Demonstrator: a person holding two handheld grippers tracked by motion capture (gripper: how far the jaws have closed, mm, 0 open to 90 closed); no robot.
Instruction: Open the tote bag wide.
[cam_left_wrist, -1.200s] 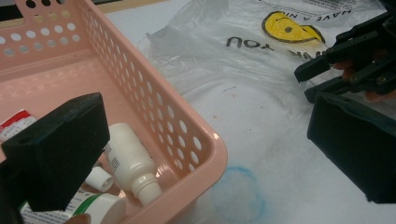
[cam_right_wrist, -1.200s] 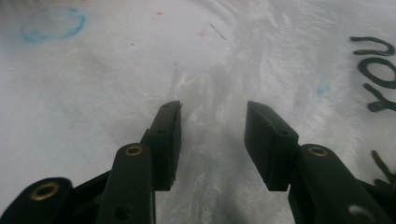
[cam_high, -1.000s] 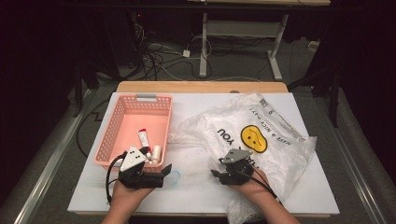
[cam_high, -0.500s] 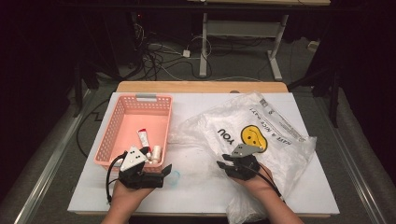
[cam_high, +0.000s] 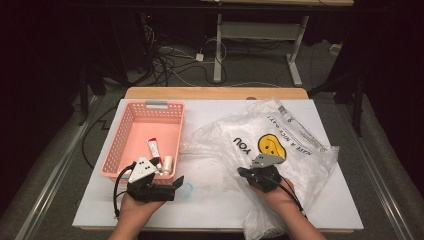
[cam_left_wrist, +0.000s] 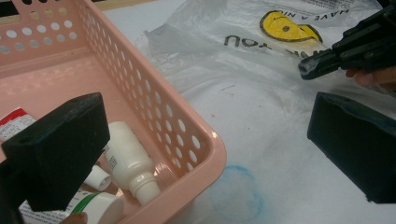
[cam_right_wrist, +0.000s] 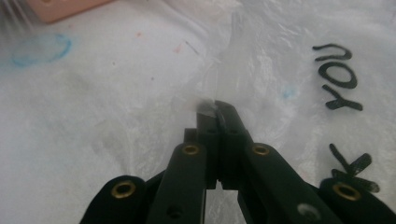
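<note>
The right gripper had just been closing and was clenched on the bag's film, mid-table right of the basket. The left gripper gaped, straddling the basket's near corner, where a bottle and tube lay

High view looks down the table; both gripper views sit close, sharing the plastic bag.
</note>
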